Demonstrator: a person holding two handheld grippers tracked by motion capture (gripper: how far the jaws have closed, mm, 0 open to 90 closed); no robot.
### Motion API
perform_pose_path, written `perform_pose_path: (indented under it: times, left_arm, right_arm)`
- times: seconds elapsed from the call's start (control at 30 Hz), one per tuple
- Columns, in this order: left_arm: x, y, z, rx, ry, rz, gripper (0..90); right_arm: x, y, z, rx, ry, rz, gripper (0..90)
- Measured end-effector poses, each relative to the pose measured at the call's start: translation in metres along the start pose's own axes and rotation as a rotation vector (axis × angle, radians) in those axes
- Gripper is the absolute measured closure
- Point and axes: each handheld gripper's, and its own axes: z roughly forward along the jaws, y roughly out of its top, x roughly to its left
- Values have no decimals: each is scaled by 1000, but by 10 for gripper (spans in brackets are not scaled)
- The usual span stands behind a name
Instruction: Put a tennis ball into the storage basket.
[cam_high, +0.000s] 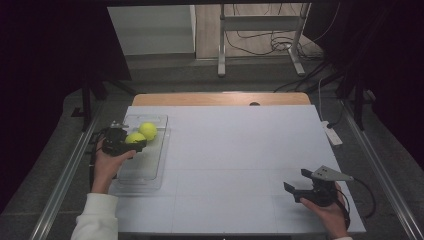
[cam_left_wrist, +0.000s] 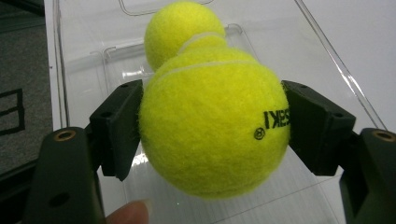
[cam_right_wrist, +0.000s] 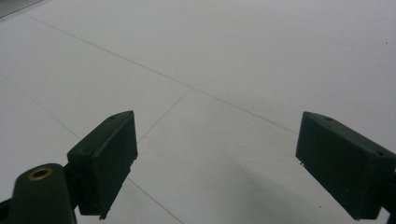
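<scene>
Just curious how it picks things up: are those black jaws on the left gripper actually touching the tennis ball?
Touching. In the left gripper view, the left gripper has both black pads pressed against opposite sides of the held tennis ball.

We see our left gripper (cam_left_wrist: 212, 116) clamped on a yellow tennis ball (cam_left_wrist: 212, 126), one black pad pressed into the felt on its left side and the other on its right. Black lettering runs sideways near the ball's right edge. A second tennis ball (cam_left_wrist: 180, 28) sits just beyond it, touching or nearly touching it. Both lie over a clear plastic tray (cam_left_wrist: 84, 60), whose rim runs up the left and slants down at the right. A fingertip (cam_left_wrist: 128, 213) shows at the near edge, below the left pad.
</scene>
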Motion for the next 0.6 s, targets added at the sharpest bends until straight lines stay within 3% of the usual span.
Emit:
perform_pose_path:
  times: [0.17,0.23,0.33,0.6]
  left_arm:
    - [1,0,0,-1,7,-7,258]
    - [1,0,-2,-24,15,-9,232]
    - [2,3,-7,-39,-10,-28,139]
    - [-3,5,-13,-74,-32,-24,101]
  right_arm:
    - [0,0,0,1,-2,-1,134]
    - [0,0,0,0,-2,0,135]
    - [0,0,0,0,-3,0,135]
    - [0,0,0,-1,-4,0,135]
